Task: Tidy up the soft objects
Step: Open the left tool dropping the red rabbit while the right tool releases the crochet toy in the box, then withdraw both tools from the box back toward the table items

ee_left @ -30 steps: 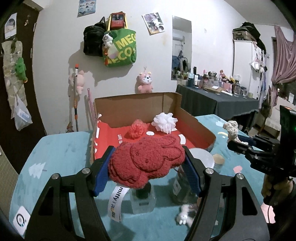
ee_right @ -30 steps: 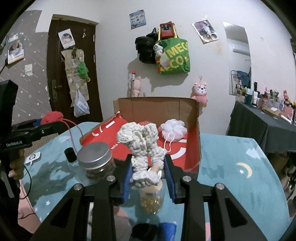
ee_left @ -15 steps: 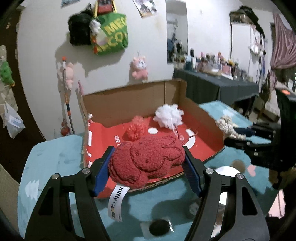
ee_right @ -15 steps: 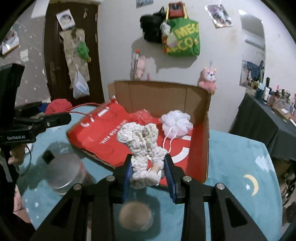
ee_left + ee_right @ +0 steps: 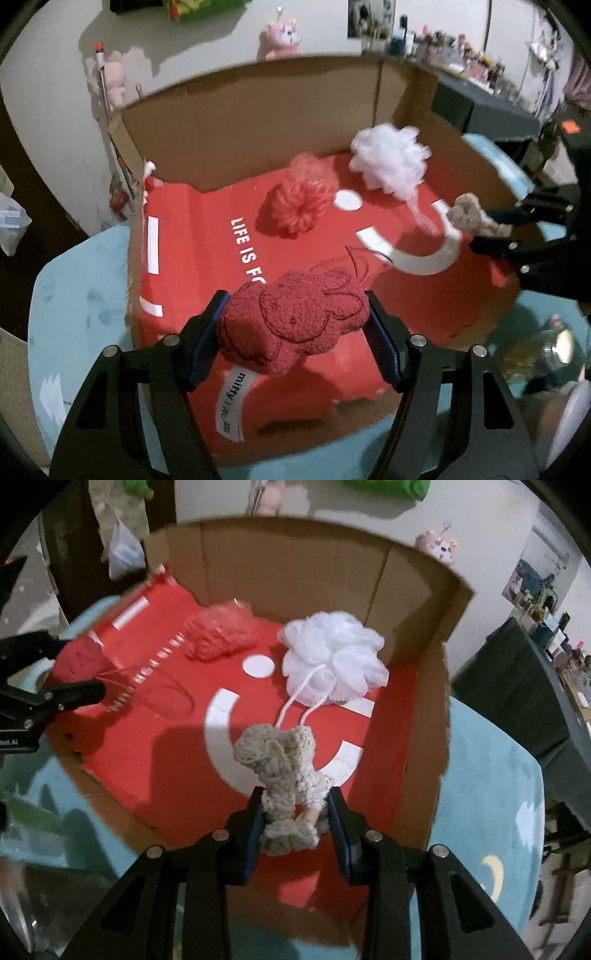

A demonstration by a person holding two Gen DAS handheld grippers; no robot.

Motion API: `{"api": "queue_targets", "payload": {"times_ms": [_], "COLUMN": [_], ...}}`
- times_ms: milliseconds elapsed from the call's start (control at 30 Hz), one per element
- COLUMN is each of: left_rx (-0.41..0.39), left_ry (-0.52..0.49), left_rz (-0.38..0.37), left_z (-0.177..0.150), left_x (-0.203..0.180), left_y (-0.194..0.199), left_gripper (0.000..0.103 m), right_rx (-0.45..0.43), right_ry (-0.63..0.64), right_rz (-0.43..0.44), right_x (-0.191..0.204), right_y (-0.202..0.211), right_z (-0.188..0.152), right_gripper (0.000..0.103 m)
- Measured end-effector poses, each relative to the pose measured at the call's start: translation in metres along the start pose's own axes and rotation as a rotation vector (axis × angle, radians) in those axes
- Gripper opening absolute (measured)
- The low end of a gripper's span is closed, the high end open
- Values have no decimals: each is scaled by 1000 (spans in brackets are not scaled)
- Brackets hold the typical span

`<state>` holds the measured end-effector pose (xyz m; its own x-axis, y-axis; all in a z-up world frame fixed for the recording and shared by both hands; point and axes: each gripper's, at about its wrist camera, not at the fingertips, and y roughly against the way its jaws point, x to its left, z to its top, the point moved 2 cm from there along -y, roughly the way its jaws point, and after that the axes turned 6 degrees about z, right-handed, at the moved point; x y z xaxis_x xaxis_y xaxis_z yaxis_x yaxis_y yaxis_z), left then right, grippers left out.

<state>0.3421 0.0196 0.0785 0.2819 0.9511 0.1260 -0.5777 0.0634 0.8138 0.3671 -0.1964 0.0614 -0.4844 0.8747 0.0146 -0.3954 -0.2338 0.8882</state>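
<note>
My left gripper (image 5: 295, 325) is shut on a red plush rabbit (image 5: 295, 317) with a white label, held above the near part of the open cardboard box (image 5: 258, 107). My right gripper (image 5: 295, 812) is shut on a cream crocheted toy (image 5: 280, 768), held over the box's red floor (image 5: 155, 760). Inside the box lie a white mesh pouf (image 5: 332, 661) and a pink-red pouf (image 5: 221, 631). The poufs also show in the left wrist view, white (image 5: 388, 162) and pink-red (image 5: 299, 199). The right gripper with the crocheted toy (image 5: 469, 218) shows at the right of the left wrist view.
The box stands on a teal table (image 5: 491, 794). A metal-lidded glass jar (image 5: 554, 350) stands on the table right of the box. A dark table with small items (image 5: 524, 686) stands at the right. Plush toys and bags hang on the back wall.
Both grippers have moved forward and down over the box with their toys still held. The jars and table items have dropped out of the middle of both views.
</note>
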Motion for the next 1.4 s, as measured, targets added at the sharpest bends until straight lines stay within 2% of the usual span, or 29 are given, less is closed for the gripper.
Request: {"api": "queue_targets", "payload": {"times_ms": [133,267,467,833,1067,1133,1167,1400], "left_rx": [59,99,123,146,133,116,109,33], "left_ry": [-14,-38,-77,-54,-43,-43,-43,-13], "left_rz": [49,113,159,107,54,53,53,43], "left_z": [2,1,-3,-3,-2,-1,-1,3], "left_x": [5,8,5,5,9,10,10,16], "left_y": [-22,-39,-49,-57,-58,-53,-50,-18], "left_gripper": [69,69,70,72,77,77,77,77], "right_rx": [71,116,128,126,112,100,85,13], "right_ry": [36,64,81,111,121,125,126,88], "right_rz": [-67,-98,-127,-119,-94,-92,-104,-97], "right_x": [1,4,3,10,12,14,14,16], "right_y": [-18,-30,-34,-37,-29,-25,-21,13], "right_z": [8,9,8,7,4,4,4,5], "right_gripper": [36,36,36,41,54,64,71,73]}}
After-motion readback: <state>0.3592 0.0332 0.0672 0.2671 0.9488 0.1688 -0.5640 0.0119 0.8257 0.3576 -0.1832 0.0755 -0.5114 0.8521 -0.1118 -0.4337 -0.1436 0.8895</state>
